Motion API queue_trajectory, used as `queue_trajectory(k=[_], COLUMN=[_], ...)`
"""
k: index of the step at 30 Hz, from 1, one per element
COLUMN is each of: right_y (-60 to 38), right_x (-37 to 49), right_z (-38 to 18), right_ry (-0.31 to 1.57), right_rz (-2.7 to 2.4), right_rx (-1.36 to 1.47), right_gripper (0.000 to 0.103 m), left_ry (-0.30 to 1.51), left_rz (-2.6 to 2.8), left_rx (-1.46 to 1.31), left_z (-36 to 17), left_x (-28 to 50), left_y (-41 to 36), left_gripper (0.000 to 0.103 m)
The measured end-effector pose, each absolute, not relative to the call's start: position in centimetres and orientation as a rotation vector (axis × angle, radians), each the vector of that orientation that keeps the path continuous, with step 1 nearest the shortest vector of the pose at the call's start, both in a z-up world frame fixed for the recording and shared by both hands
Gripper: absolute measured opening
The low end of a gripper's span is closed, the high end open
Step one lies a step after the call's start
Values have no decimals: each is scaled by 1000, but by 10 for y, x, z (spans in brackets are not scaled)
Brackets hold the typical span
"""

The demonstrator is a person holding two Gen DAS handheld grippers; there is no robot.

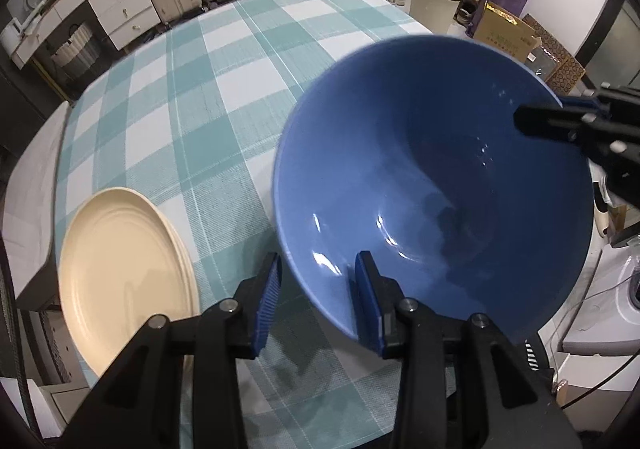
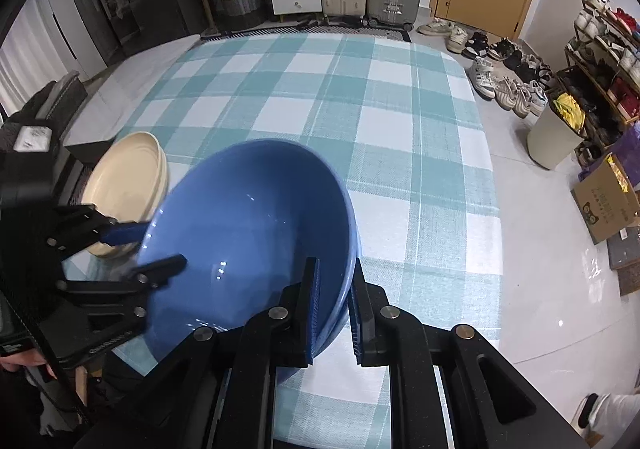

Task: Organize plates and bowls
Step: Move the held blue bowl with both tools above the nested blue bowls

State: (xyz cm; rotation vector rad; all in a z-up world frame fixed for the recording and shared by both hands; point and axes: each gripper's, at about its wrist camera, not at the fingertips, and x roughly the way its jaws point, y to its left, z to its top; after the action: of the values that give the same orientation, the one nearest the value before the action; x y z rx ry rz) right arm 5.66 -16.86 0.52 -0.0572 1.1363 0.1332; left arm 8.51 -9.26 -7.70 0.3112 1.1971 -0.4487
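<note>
Bowl [image 1: 432,177]: blue, large, tilted, held above the table's near right part. Its near wall sits between the pads of the right gripper [image 2: 334,313], which is clenched on the rim.

Left gripper [image 1: 318,301]: released. Its jaws straddle the opposite rim with a gap on either side; the pads do not press.

Plates [image 1: 124,281]: cream, a low stack at the near left of the table, just beside the bowl.

Table [image 1: 224,97]: teal-and-white check cloth, bare across its middle and far half.

Handling note: judged a one-sided pinch on a heavy, glossy bowl, so slip or swing is likely. Best to level it, lower it slowly and let the base land flat before letting go.

Clearance: keep the bowl's left rim off the plates. The right table edge is near, with floor and shoes [image 2: 504,89] beyond; set down inward.
</note>
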Motion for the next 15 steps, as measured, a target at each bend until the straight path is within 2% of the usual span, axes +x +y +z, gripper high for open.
queue_trajectory(k=[6,15], right_y=[-166,-168], right_x=[53,54], right_z=[16,-9], right_ry=[1104,1144], right_rz=[123,122], right_rx=[-96,-93], right_gripper=[13,13], left_ry=[1204,1167], left_rz=[-452,-458], left_rx=[291,214], left_z=[-81,-72], left_x=[84,82], left_y=[-93,-88], left_gripper=[38,39])
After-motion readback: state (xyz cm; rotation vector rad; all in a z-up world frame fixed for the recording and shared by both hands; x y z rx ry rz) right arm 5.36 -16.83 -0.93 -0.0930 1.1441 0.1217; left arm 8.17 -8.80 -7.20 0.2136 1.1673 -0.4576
